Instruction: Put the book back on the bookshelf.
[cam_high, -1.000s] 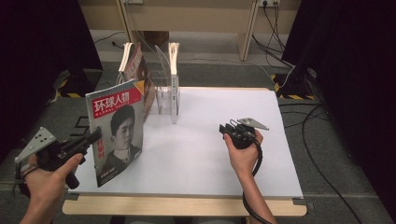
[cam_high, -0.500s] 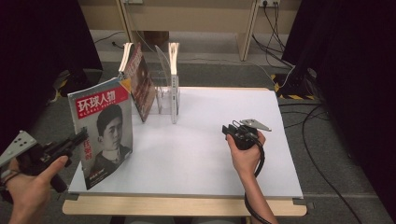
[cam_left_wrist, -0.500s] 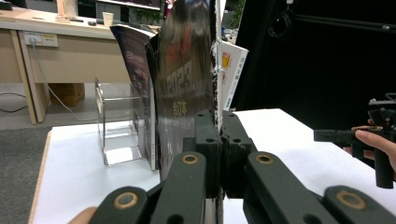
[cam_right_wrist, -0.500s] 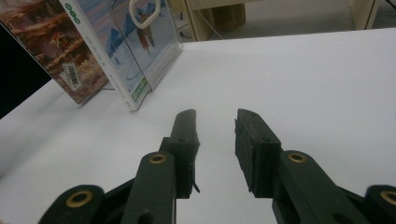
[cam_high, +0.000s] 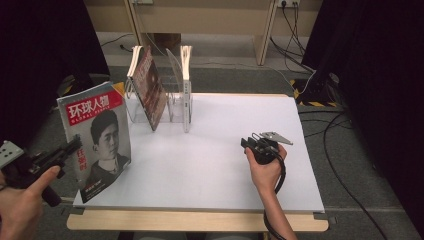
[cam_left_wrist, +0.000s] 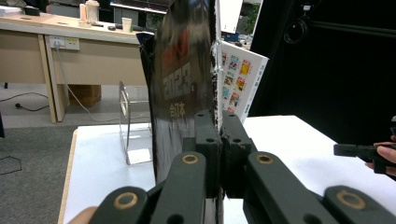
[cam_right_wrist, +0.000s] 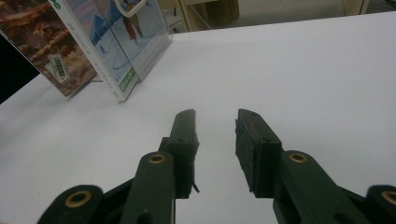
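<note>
A magazine (cam_high: 97, 137) with a red title band and a portrait cover stands upright over the table's near-left corner. My left gripper (cam_high: 75, 145) is shut on its edge. In the left gripper view the jaws (cam_left_wrist: 219, 135) clamp the spine edge, with the dark back cover (cam_left_wrist: 180, 84) rising above them. My right gripper (cam_high: 247, 143) rests on the white table (cam_high: 210, 165) at centre right, held in a hand. Its jaws stand open over bare table in the right gripper view (cam_right_wrist: 216, 116), with nothing between them.
A clear acrylic rack (cam_high: 172, 97) at the table's back left holds a leaning brown magazine (cam_high: 150, 87) and an upright white one (cam_high: 186, 85). Both magazines show at upper left in the right gripper view (cam_right_wrist: 116, 46). Cables lie on the floor at right.
My left gripper has carried the magazine leftward, away from the rack, toward the near-left corner. The right gripper has barely shifted and stays open.
</note>
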